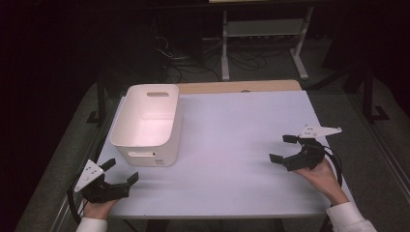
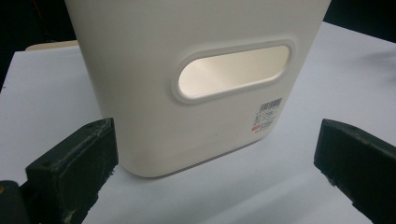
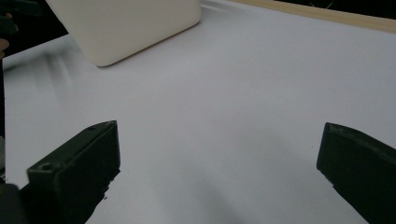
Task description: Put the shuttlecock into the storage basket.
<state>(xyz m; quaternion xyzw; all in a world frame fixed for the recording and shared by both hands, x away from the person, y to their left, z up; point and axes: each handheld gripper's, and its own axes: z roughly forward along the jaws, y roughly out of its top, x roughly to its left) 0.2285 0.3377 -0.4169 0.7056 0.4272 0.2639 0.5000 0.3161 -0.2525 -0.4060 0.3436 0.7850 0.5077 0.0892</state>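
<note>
A white plastic bin [image 1: 145,124] with slot handles stands at the table's left side, its inside bare as far as I can see. My left gripper [image 1: 121,170] rests near the front left corner, open, its jaws pointing at the bin's near end. In the left gripper view the bin [image 2: 187,84] fills the space ahead, with a handle slot and a barcode sticker [image 2: 267,116]. My right gripper [image 1: 284,148] sits open at the right side, pointing left across the bare white table [image 1: 241,145]. The right gripper view has the bin [image 3: 126,25] far off at top left.
A wooden strip [image 1: 239,87] runs along the table's far edge. Beyond it are a white stand's legs [image 1: 263,43] and cables on a dark floor. White tabletop stretches between the bin and my right gripper.
</note>
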